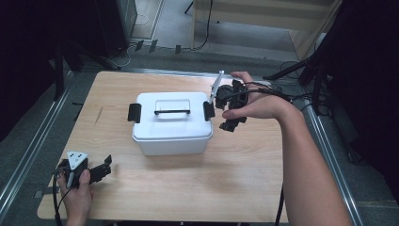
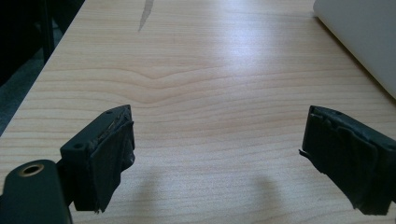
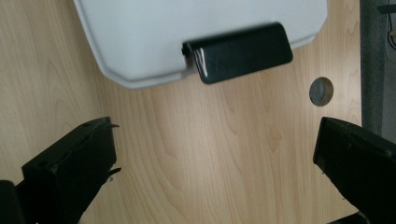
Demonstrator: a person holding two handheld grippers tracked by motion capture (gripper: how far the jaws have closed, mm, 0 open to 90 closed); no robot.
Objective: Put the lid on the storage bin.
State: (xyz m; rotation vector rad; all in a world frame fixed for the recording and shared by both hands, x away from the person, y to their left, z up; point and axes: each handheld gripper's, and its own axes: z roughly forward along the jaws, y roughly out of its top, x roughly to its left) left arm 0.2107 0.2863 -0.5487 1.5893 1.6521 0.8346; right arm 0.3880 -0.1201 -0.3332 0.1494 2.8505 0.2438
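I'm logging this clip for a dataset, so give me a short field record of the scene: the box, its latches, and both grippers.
box: white lidded box, mid-table, lid on
lid handle: black handle, lying flat on the lid
latches: left latch and right latch, black, one at each end
right gripper: right gripper, open, beside the right latch, not touching it
left gripper: left gripper, open, near corner of the table, away from the box
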